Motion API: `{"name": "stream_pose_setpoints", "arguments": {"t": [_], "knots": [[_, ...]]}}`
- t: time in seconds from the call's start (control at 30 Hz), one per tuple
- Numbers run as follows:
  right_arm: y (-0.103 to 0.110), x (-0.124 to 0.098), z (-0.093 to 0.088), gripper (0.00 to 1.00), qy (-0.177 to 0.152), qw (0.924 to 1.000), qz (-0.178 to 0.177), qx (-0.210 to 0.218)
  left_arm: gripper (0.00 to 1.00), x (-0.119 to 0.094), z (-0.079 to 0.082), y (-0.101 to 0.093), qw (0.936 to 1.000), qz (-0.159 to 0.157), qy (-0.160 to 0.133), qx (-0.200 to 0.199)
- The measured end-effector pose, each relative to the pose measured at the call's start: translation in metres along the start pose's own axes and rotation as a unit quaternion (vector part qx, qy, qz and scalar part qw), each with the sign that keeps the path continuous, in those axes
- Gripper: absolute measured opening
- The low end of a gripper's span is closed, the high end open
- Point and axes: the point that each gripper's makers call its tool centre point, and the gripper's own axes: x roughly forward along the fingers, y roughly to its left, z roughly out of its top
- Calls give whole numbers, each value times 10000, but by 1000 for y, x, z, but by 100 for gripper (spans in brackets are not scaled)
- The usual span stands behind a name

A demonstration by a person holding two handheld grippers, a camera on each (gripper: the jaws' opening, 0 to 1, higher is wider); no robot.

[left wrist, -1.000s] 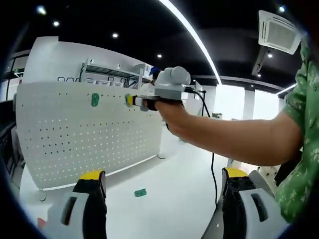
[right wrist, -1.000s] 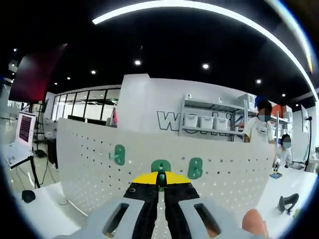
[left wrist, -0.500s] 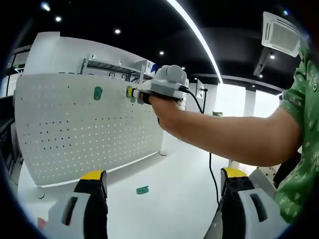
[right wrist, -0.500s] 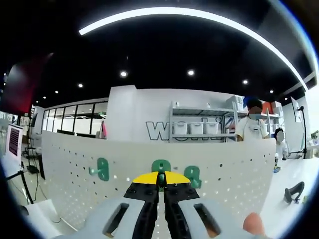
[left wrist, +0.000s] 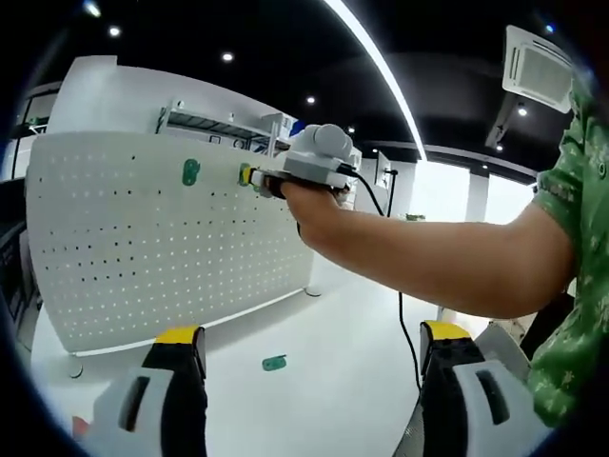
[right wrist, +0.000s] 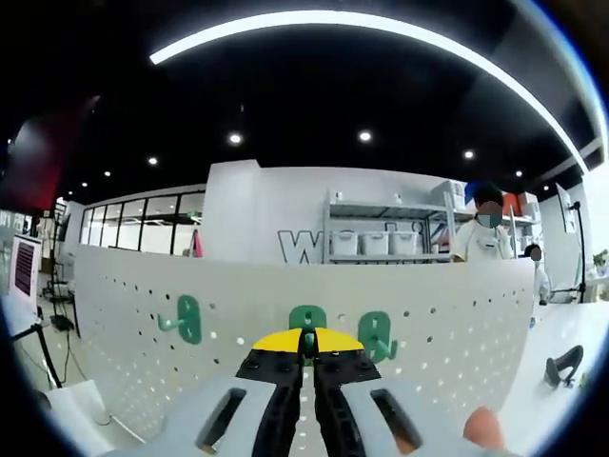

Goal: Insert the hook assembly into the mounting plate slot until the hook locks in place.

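Green hook (right wrist: 307,319) is gripped in the closed right claw (right wrist: 306,345) against the white pegboard (right wrist: 447,333). 1 spare hook (left wrist: 274,363) lies on the surface (left wrist: 333,390); the left claw (left wrist: 309,347) is held open.

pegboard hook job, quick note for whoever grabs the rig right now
Right claw: shut on a green hook, held up at the white pegboard.
Left claw: open, holding nothing, low over the table.
Two green hooks already hang on the board; a spare hook lies on the table.
Left: press the held hook in until it locks; seating not confirmed.
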Motion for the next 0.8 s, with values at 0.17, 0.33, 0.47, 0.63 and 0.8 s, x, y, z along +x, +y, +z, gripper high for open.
{"name": "stream_pose_setpoints", "arguments": {"t": [0.17, 0.33, 0.47, 0.63, 0.8], "knots": [[0, 3, -2, 2, 11, 10000, -9, -2, 96, 2, 0, 0, 10000, -13, 9, -3], [1, 6, -2, 2, 7, 10000, 8, -22, 95, 3, -1, 1, 10000, -28, 23, -25], [0, 8, -3, 2, 21, 10000, 3, -17, 95, 3, 0, 2, 10000, -34, 14, -16], [1, 10, -6, 2, 51, 10000, 10, -9, 94, 4, -2, 4, 10000, -31, 30, -41], [1, 11, -6, 2, 35, 10000, 13, -33, 93, 4, -2, 5, 10000, -39, 30, -44]]}}
